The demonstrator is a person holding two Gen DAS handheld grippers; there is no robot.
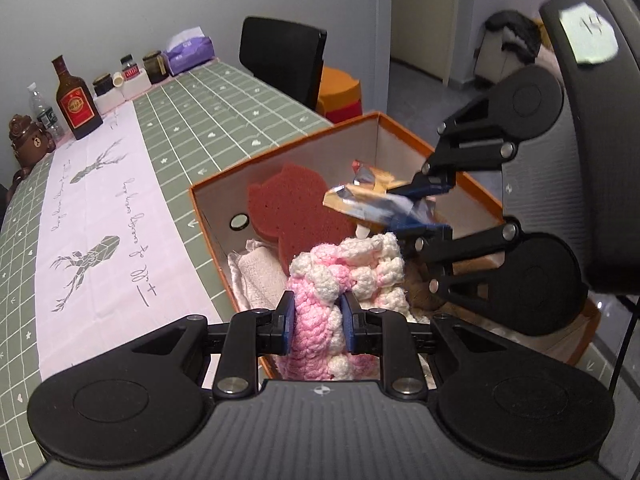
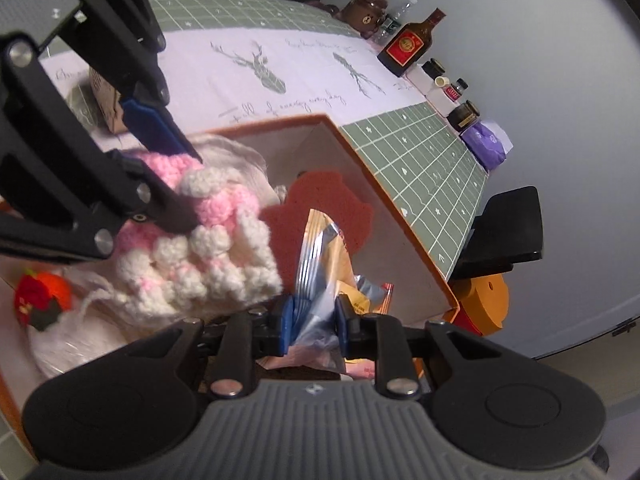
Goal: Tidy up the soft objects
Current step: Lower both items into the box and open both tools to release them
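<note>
The desk (image 1: 224, 92) wears a green grid cloth with a pale runner (image 1: 100, 200) printed with deer and cursive I can't read. At ten o'clock stands a red-labelled bottle (image 1: 76, 100). The left gripper (image 1: 318, 316) clamps a pink-white knit (image 1: 340, 276) over the orange box (image 1: 208, 216); at two o'clock the right gripper (image 2: 312, 320) pinches a foil packet (image 2: 320, 256).

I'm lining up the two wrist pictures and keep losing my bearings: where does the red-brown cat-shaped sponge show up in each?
Left wrist: the sponge stands in the orange box, centre of the picture, above the pink and white knit.
Right wrist: the sponge is at centre, behind the foil packet.
Shared landmark: the brown bottle with the red label on the table.
</note>
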